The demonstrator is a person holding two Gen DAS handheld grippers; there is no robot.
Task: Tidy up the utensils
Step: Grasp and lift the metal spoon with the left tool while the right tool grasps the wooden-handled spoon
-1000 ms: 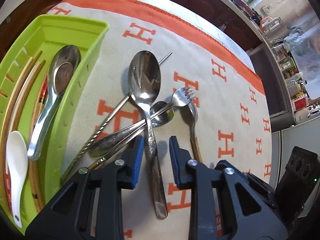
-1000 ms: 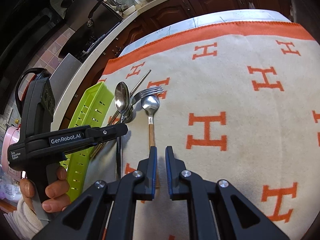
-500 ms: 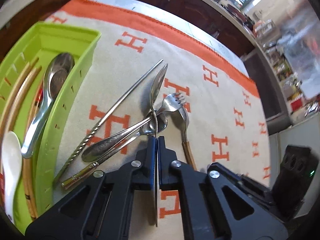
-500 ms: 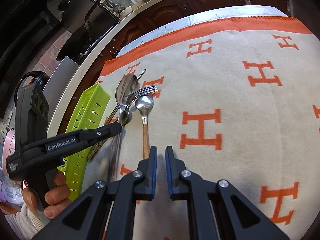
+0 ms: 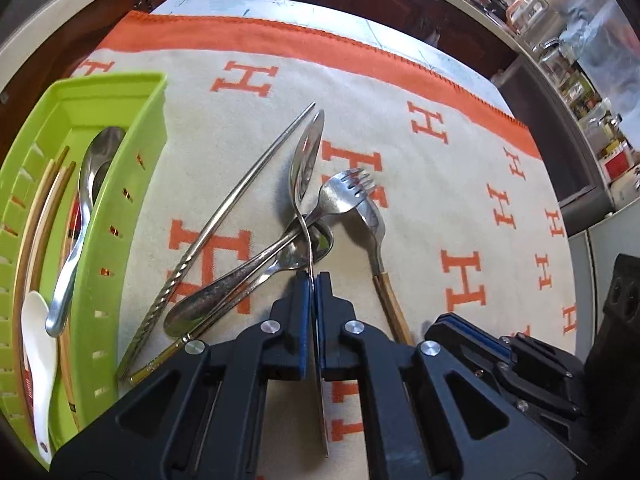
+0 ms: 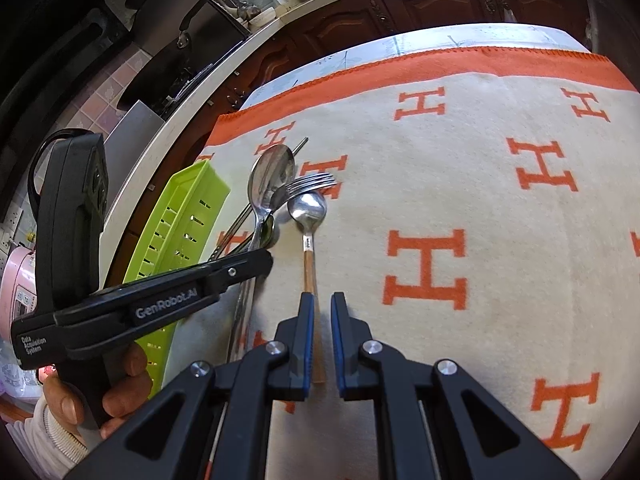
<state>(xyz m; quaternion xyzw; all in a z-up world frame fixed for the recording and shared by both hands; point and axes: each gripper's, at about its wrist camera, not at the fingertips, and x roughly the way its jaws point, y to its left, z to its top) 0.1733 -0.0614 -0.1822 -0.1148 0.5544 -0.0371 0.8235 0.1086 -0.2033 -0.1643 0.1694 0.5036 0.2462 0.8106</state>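
My left gripper is shut on the handle of a large steel spoon, which stands on edge with its bowl raised over the pile. Under it lie a fork, a small spoon and a twisted metal chopstick. In the right wrist view the large spoon shows beside the green tray. My right gripper hovers over the wooden-handled spoon, its jaws almost together and holding nothing.
The green tray at the left holds a steel spoon, a white ceramic spoon and wooden chopsticks. An orange-patterned blanket covers the table. A hand holds the left gripper's handle. Kitchen counters ring the table.
The left gripper closed on the large spoon's handle, and the spoon turned from flat onto its edge and rose. The right gripper stayed put.
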